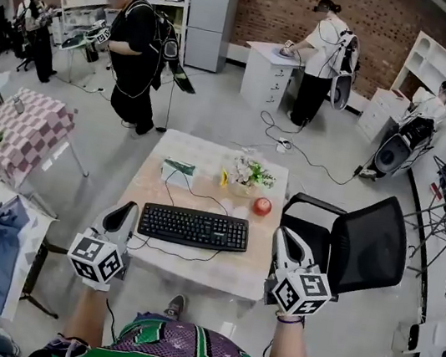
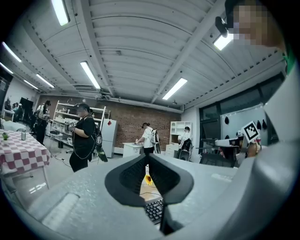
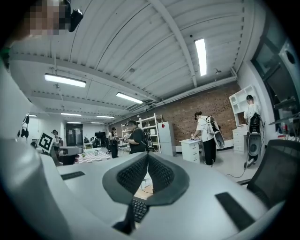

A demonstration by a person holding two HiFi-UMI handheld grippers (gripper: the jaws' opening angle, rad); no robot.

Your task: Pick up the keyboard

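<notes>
A black keyboard (image 1: 193,228) lies near the front edge of a pale table (image 1: 190,271), dead ahead of the operator at 12 o'clock, its long axis running 9 to 3 across the body. The left gripper (image 1: 127,210) sits just beside the keyboard's 9 o'clock end and the right gripper (image 1: 283,236) stands a little off its 3 o'clock end, so the left looks the nearer of the two. Both point level and away from the operator, parallel to the keyboard's short sides.

Each gripper's own view shows its ribbed pads pressed together with nothing between them, and a corner of the keys just below the tips. By the look of it, neither can take the keyboard until its jaws part and turn inward toward an end.

A red apple (image 1: 262,206) rests at the keyboard's 1 o'clock, a potted plant (image 1: 247,173) and a small green box (image 1: 179,167) at 12 and 11, all apart from it. A black cable (image 1: 176,254) loops along its near side and may drag on a lift. A black office chair (image 1: 348,241) crowds the table's 3 o'clock edge, while the 9 o'clock side has open floor.
</notes>
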